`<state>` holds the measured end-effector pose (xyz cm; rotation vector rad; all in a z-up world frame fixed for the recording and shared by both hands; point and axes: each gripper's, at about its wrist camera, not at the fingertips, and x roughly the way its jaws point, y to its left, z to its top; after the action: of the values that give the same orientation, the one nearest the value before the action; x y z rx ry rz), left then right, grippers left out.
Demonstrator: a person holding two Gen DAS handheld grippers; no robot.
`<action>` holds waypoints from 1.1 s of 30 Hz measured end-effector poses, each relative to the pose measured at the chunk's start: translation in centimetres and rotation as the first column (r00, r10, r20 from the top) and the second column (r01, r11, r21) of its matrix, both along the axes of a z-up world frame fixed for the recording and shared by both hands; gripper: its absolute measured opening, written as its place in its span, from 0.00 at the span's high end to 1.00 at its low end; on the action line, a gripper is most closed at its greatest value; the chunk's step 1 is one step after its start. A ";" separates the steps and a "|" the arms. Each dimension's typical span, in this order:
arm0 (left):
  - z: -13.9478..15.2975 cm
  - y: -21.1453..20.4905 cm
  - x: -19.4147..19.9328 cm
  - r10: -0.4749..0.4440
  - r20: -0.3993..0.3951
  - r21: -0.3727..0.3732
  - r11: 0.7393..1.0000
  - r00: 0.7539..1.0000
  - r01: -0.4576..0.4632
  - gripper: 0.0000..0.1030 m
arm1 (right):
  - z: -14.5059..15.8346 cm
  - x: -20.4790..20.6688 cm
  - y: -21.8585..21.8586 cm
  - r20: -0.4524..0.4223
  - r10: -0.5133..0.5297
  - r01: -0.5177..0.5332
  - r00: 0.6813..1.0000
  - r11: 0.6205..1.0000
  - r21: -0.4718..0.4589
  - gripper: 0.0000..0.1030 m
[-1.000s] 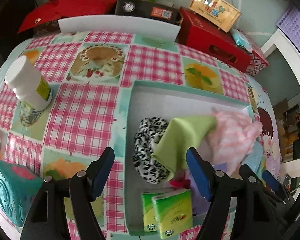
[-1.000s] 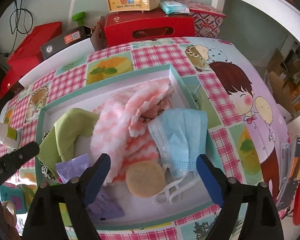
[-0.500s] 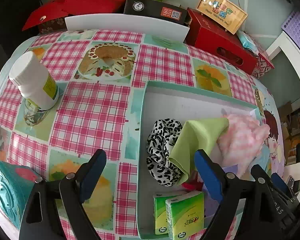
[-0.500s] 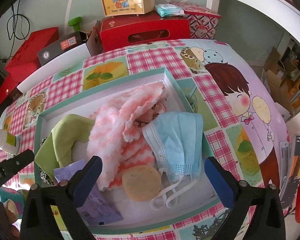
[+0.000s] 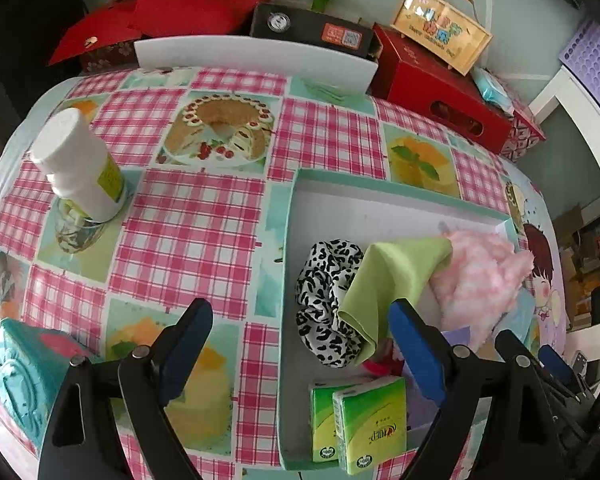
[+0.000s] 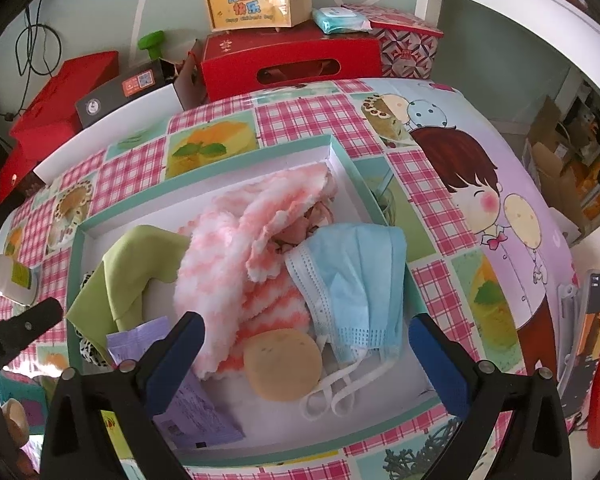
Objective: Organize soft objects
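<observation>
The right gripper (image 6: 306, 354) hangs with its blue-padded jaws spread wide and nothing pinched between them. Directly between and just beyond its fingertips lies a round tan sponge puff (image 6: 283, 364), flat on the floor of the shallow white tray with a teal rim (image 6: 204, 178). Just past the puff, towards the tray's far corner, sprawls the fluffy pink-and-white striped towel (image 6: 240, 264), its long axis running from near the left fingertip diagonally up and to the right. Beside it, ahead of the right fingertip, a pale blue pleated face mask (image 6: 360, 280) droops over the tray's right rim, its white ear loops trailing back under the jaws.

The left gripper (image 5: 302, 350) is also spread and empty, straddling the tray's left rim. Ahead of its right fingertip sit a black-and-white leopard-print scrunchie (image 5: 324, 300) and a folded lime-green cloth (image 5: 388, 276) overlapping it; two green tissue packs (image 5: 360, 420) lie nearer, under that finger.

All the soft things appear to be already in the tray. The right hand is the nearer to the mask, the one piece spilling out.
</observation>
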<state>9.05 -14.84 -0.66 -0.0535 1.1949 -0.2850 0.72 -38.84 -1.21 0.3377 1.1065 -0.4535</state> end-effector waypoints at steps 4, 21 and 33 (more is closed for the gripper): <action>0.7 0.7 -0.8 0.007 0.019 0.007 1.000 1.000 -0.007 0.13 | 0.6 -0.2 0.7 0.007 0.020 -0.020 1.000 1.000 -0.016 0.00; 0.8 4.9 -7.0 0.023 0.035 0.005 1.000 0.999 -0.023 0.13 | 1.4 -3.6 5.7 0.044 0.127 -0.127 0.991 0.992 -0.009 0.00; 0.1 7.4 -10.6 0.025 0.037 0.032 0.999 0.999 -0.026 0.13 | 0.6 -6.8 8.2 0.019 0.177 -0.177 0.984 0.984 0.003 0.00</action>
<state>-1.54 -7.45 -0.61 -0.0352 1.1612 -0.2428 -6.06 -30.68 -0.59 0.2444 1.1090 -0.2896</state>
